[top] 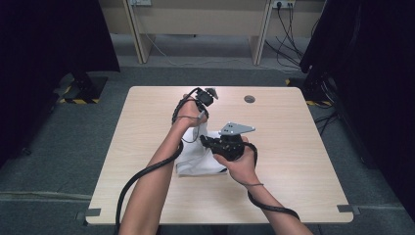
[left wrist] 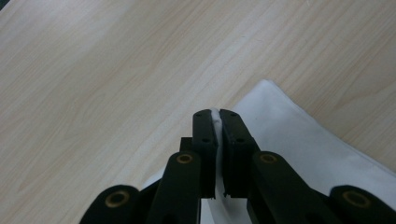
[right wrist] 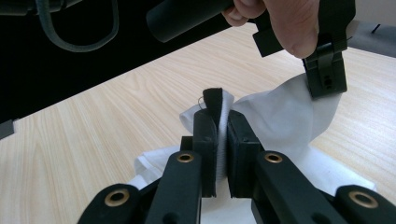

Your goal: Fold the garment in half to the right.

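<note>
White cloth (top: 198, 159) lay on the wooden table (top: 293, 161), lifted at two spots. The left gripper (left wrist: 218, 122) had its jaws clamped on a thin edge of the cloth, which showed as a white strip between the pads, the rest spreading away below and to one side of them. The right gripper (right wrist: 221, 122) had its jaws pressed together on another fold, cloth bunched just past its tips and stretched across to the left gripper's jaws beyond.
</note>
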Tool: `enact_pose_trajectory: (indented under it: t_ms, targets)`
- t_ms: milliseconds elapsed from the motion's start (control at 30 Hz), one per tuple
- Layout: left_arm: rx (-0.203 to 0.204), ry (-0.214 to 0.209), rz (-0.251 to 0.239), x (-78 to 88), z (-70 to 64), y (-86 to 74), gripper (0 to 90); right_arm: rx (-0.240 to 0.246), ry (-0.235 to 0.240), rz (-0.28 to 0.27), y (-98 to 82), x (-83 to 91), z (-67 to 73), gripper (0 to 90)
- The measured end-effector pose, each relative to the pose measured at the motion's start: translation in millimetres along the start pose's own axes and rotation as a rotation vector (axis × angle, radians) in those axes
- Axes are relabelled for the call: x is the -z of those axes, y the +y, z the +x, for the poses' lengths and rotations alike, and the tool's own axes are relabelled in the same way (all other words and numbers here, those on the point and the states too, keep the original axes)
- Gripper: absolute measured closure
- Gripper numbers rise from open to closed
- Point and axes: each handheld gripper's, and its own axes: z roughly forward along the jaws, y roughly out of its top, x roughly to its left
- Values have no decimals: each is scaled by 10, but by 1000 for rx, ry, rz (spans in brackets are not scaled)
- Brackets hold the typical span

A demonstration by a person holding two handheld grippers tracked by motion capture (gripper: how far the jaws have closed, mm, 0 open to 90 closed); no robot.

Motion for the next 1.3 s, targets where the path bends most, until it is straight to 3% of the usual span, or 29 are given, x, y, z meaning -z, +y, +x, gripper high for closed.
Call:
enact_pose_trajectory:
  t_ms: [1300]
  targets:
    - [-13, -7, 14, -111, -71, -17, 851, -15, -2, 10, -127, 4, -9, 842]
